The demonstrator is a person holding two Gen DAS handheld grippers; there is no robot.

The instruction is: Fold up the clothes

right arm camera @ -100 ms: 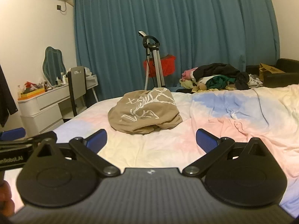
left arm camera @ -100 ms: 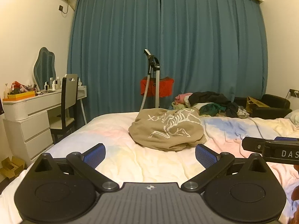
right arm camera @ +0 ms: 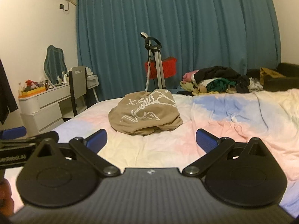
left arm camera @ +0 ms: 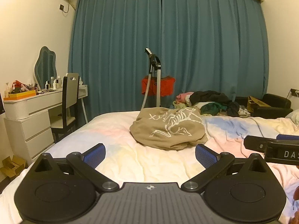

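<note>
We found the tan sweatshirt [left arm camera: 168, 128] with a white skeleton print lying bunched in a rounded heap on the pastel bedspread [left arm camera: 119, 149], at 12 o'clock from both tools. The left gripper [left arm camera: 150, 155] and right gripper [right arm camera: 151, 140] stood spread wide, holding nothing. We judged the cloth soft, light and limp, best pinched at a hem edge. No containers held clothing; a mixed clothes pile [right arm camera: 216, 80] lay at 1 o'clock.
</note>
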